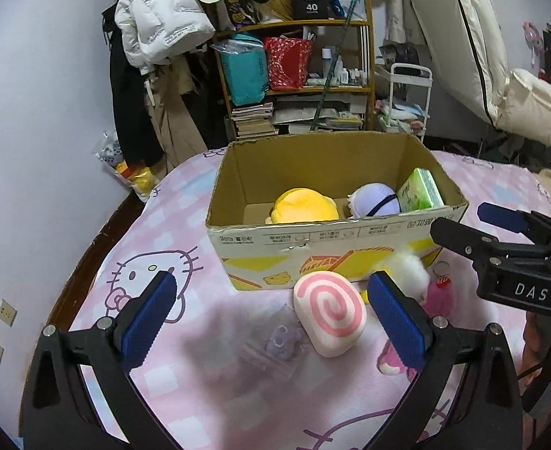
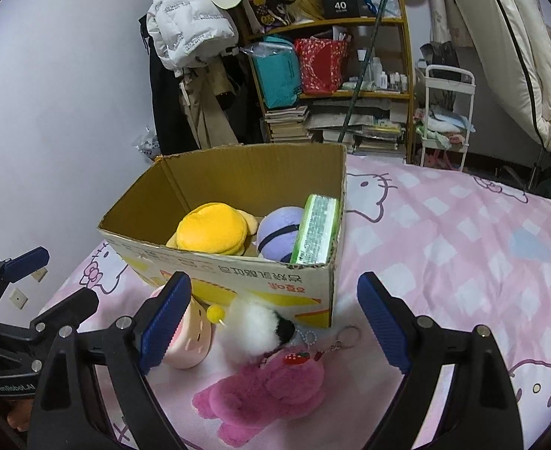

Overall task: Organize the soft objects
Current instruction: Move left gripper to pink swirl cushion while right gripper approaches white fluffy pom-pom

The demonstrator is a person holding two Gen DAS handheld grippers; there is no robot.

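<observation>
Pink-and-white swirl cushion (image 1: 330,313) lies on the Hello Kitty bedsheet (image 2: 463,247) just before the cardboard box (image 1: 313,240), between the wide jaws of the empty left hand-held gripper (image 1: 275,322); the right hand-held gripper (image 2: 271,322), also wide and empty, hangs over the white pompom (image 2: 253,322) and pink plush keychain (image 2: 264,390). Risk: these 3 toys crowd together, so either closure may snag a neighbour or the key ring. Legible: "DAS", "GenRobot.AI", "40" on a shelf box (image 1: 310,3).

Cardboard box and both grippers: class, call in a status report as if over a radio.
Left gripper open, empty, above swirl cushion. Right gripper open, empty, over white plush and pink plush. Cardboard box holds three items. Nothing blocking.
</observation>
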